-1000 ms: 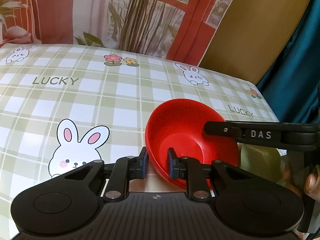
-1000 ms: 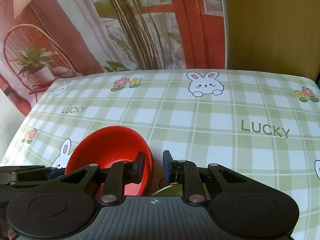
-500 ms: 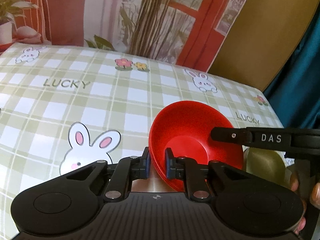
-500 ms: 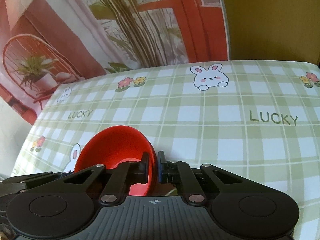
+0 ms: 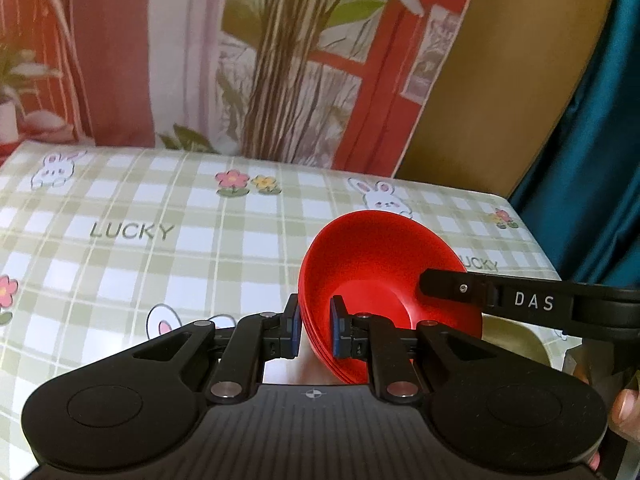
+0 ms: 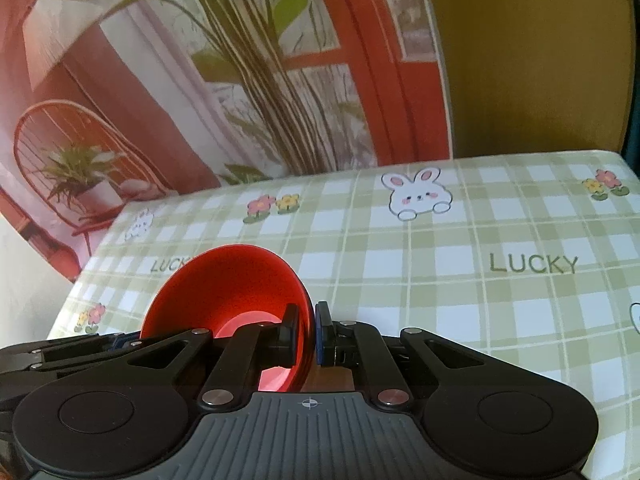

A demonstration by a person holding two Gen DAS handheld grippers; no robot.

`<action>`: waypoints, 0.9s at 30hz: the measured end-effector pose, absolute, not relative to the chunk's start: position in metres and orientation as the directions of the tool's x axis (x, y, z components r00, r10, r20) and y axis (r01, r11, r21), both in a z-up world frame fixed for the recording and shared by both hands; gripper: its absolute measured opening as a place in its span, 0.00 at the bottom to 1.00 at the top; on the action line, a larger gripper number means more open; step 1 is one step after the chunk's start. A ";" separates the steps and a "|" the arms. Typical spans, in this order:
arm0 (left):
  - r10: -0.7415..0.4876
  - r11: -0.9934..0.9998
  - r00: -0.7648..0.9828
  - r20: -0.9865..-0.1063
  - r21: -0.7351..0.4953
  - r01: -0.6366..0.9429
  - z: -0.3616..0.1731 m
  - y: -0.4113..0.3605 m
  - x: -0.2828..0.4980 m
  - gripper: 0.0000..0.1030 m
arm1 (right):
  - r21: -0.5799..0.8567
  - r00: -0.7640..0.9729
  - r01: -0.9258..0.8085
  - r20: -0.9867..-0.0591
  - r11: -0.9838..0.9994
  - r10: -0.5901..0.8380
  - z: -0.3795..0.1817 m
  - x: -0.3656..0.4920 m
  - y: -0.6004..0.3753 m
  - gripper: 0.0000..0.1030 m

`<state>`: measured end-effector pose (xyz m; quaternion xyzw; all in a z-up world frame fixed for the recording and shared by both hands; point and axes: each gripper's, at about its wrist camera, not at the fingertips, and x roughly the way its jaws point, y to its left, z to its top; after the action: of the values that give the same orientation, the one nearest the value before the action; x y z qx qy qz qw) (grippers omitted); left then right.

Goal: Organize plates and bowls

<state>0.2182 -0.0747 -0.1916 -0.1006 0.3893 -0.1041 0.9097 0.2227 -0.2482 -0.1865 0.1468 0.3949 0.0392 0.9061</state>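
A: Left wrist view: left gripper (image 5: 314,327) pinches the near rim of the red bowls (image 5: 384,280), a nested stack tilted above the tabletop (image 5: 160,248).

B: Right gripper (image 6: 308,334) clamps the opposite rim. The olive dish (image 5: 516,342) sits just beside.

A: Risk: uneven pulls could split the stack or let it slip.
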 end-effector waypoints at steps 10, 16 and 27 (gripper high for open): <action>-0.301 0.952 0.676 -0.673 -0.250 0.175 -0.175 -0.100 0.209 0.15 | 0.300 0.726 0.071 -0.669 0.951 0.157 -0.168 0.199 -0.269 0.07; -0.327 0.945 0.668 -0.668 -0.251 0.211 -0.172 -0.115 0.203 0.15 | 0.289 0.739 0.092 -0.661 0.953 0.129 -0.161 0.184 -0.285 0.07; -0.353 0.935 0.654 -0.669 -0.239 0.260 -0.169 -0.136 0.190 0.15 | 0.275 0.747 0.114 -0.657 0.955 0.100 -0.156 0.160 -0.307 0.07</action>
<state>0.1897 -0.1357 -0.1687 -0.0609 0.3800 -0.1691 0.9074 0.1601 -0.3074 -0.1561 0.1506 0.3555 -0.0040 0.9225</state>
